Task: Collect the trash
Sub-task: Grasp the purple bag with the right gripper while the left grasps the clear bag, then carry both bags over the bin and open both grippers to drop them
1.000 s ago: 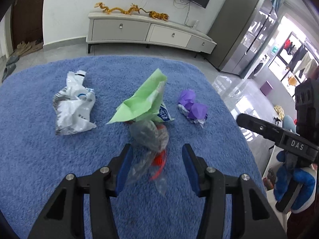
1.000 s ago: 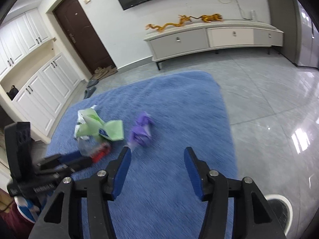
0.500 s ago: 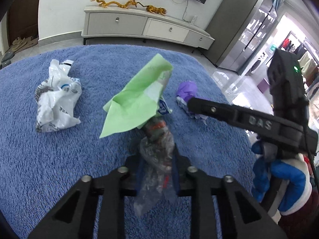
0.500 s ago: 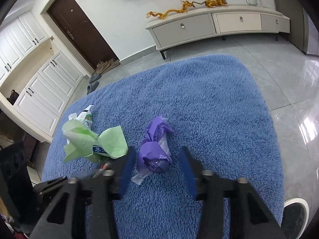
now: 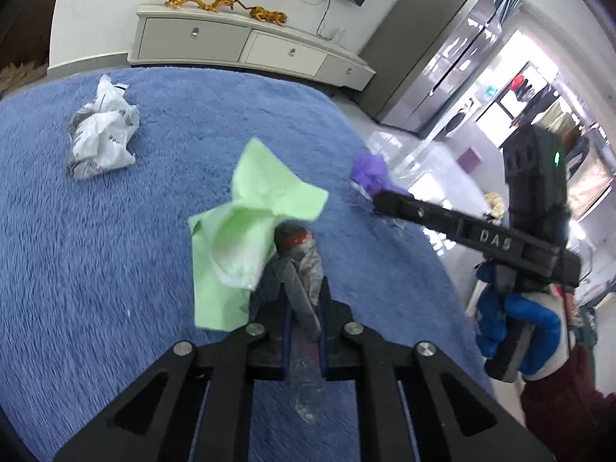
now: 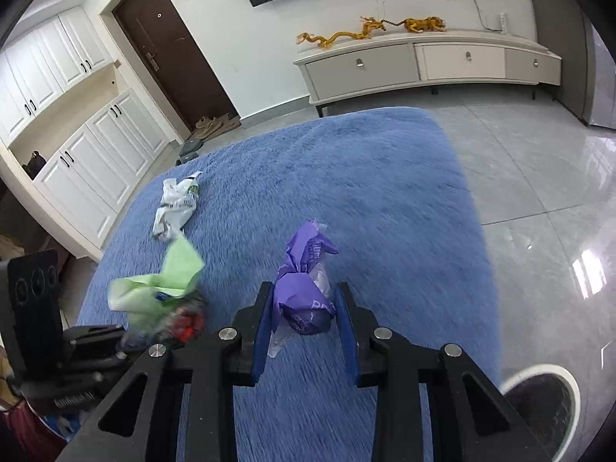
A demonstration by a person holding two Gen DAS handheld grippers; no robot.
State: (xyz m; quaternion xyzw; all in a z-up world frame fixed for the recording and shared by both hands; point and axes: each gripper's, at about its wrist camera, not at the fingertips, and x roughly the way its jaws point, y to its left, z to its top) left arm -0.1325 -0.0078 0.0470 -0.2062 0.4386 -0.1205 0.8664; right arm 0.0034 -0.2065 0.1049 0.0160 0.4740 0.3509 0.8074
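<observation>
Between the jaws of the left gripper a twisted clear plastic wrapper is now clamped; a second ago those jaws stood wide apart with the wrapper lying loose between them. The green paper hangs against the wrapper just ahead and to the left of the jaws and seems to have lifted with it, though whether it is truly attached I cannot tell.

The right gripper, which a second ago was well short of its target, now straddles the purple wrapper. Its jaws are closing, and the blue pads look to be touching the bundle on both sides.

So two pieces are likely secured at once, and carrying them off should be the next step.

Farther ahead and to the left of both jaws, the crumpled white bag lies untouched on the blue rug, well apart from either gripper.

The rug's right edge runs just right of the right gripper, with bare tiled floor beyond it. The rug between the jaws and its far edge is bare, and a low white cabinet stands against the far wall.
</observation>
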